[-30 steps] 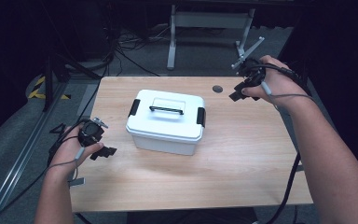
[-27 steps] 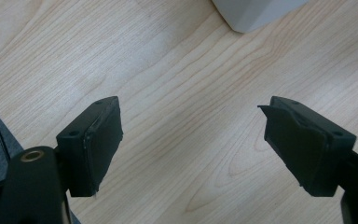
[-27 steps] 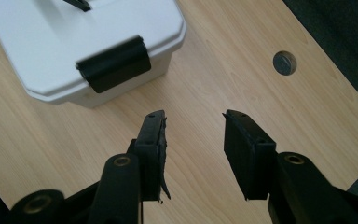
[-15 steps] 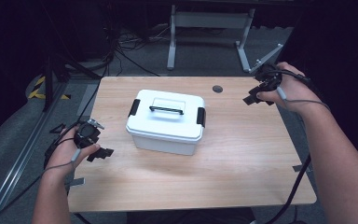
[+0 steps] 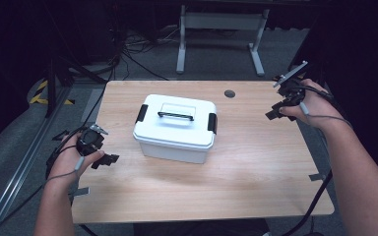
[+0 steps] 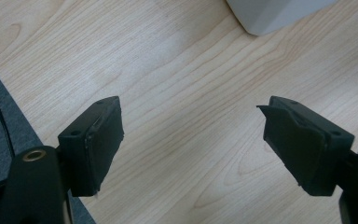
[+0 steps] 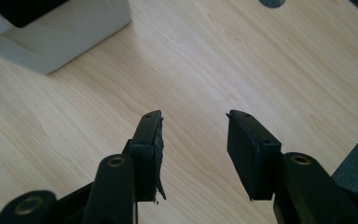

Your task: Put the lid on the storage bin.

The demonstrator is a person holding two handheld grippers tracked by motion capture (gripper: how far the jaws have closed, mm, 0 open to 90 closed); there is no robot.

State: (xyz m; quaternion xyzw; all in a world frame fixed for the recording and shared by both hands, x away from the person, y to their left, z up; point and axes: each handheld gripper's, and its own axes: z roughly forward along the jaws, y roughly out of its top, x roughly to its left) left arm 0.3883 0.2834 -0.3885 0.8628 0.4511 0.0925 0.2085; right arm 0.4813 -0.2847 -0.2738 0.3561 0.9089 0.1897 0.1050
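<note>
A white lidded box point(image 5: 174, 135) with a black handle point(image 5: 175, 115) and a black latch at each end stands mid-table. My left gripper point(image 5: 104, 160) rests low over the table's left side, left of the box, open and empty. In the left gripper view its jaws point(image 6: 191, 144) spread wide over bare wood, with a corner of the box point(image 6: 279, 14) at the top. My right gripper point(image 5: 274, 112) hovers near the right edge, well clear of the box. Its jaws point(image 7: 193, 144) have just been opening, with nothing between them. The box's base point(image 7: 51, 37) lies far off.
The wooden table point(image 5: 256, 167) has a round grey cable hole point(image 5: 230, 93) near its far edge, also seen as the hole point(image 7: 272, 2) in the right gripper view. Cables and a metal stand point(image 5: 221, 22) sit on the floor behind. Tape marks lie at the table edges.
The right hand has come down and to the right, toward the table's right edge, and its jaws stand a little wider. The left hand and the box have stayed put.
</note>
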